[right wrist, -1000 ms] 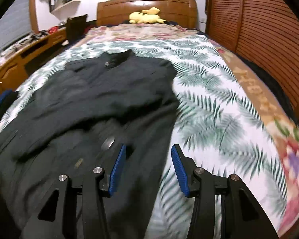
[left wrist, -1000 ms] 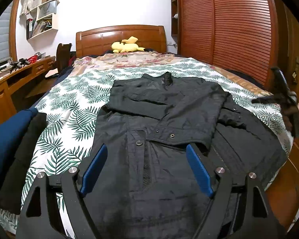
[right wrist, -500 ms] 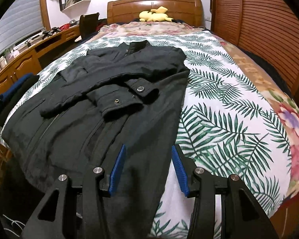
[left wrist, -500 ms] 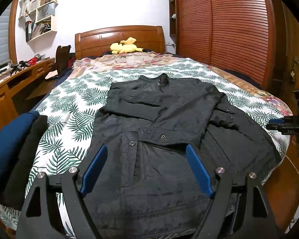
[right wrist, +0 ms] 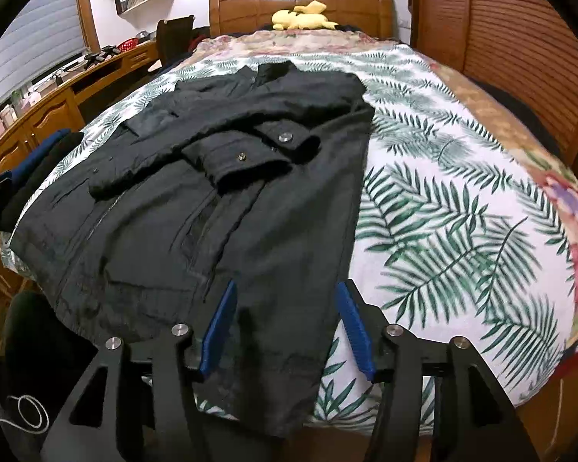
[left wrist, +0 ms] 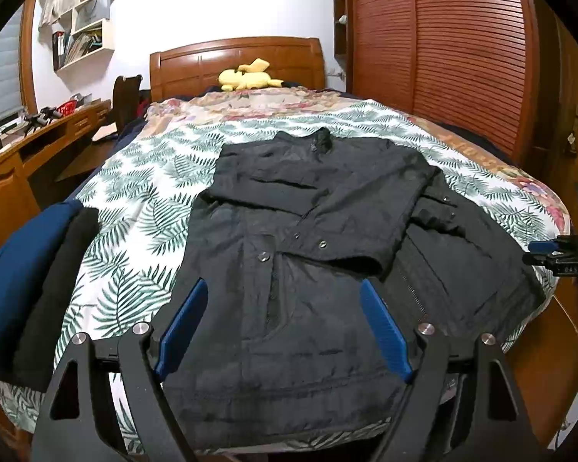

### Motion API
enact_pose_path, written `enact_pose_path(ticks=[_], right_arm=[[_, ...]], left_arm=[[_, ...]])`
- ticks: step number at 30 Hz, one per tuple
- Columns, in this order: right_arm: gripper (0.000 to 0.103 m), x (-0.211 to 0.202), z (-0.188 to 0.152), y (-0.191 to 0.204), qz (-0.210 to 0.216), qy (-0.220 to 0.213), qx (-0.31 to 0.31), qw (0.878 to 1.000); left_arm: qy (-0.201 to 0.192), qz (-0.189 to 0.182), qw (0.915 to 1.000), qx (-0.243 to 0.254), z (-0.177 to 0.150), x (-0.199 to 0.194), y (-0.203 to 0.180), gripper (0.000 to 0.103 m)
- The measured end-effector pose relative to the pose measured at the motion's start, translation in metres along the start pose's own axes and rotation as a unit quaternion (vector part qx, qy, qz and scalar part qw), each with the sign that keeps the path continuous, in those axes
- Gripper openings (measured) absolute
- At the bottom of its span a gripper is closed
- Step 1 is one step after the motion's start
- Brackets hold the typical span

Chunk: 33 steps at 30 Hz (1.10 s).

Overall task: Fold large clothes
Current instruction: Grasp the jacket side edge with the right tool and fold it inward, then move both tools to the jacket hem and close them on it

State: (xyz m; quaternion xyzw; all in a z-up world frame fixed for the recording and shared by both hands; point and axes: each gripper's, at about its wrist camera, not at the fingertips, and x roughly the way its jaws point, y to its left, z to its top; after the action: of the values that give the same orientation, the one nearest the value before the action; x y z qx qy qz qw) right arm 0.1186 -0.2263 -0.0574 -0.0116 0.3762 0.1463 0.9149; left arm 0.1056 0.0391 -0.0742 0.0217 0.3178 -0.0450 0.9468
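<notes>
With both sleeves laid across the jacket [left wrist: 308, 254], its hem is approached by the left tongs [left wrist: 285, 323] and right tongs [right wrist: 285, 323], both spread and empty; the hem must next be gripped and folded upward.

Home bedroom: bed [left wrist: 142, 177], wardrobe [left wrist: 443, 57].

Not much readable text here

Only faint digits, maybe "045", on the right gripper [left wrist: 558, 256] body in the left wrist view, too small to trust.

One black jacket [left wrist: 308, 238] lay on one bed [left wrist: 142, 208]. One yellow plush toy [left wrist: 246, 77] sat at the headboard. Two folded garments [left wrist: 31, 288], one blue and one black, lay stacked at the bed's edge.
</notes>
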Motion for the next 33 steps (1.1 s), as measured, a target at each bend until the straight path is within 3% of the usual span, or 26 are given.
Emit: enact_pose_path(ticks=[9, 20, 30, 33], right_arm=[[0.058, 0.012, -0.012, 0.004, -0.010, 0.018, 0.007, 1.000], [0.058, 0.012, -0.013, 0.010, 0.000, 0.026, -0.004, 1.000], [0.058, 0.003, -0.021, 0.007, 0.009, 0.016, 0.009, 1.000], [0.059, 0.004, -0.025, 0.007, 0.005, 0.021, 0.009, 1.000]], left_arm=[[0.032, 0.013, 0.9991, -0.023, -0.025, 0.007, 0.025, 0.082], [0.082, 0.034, 0.9944, -0.058, -0.066, 0.018, 0.060, 0.070], [0.093, 0.030, 0.9929, -0.068, -0.083, 0.017, 0.069, 0.069], [0.090, 0.017, 0.9933, -0.072, -0.084, 0.016, 0.071, 0.058]])
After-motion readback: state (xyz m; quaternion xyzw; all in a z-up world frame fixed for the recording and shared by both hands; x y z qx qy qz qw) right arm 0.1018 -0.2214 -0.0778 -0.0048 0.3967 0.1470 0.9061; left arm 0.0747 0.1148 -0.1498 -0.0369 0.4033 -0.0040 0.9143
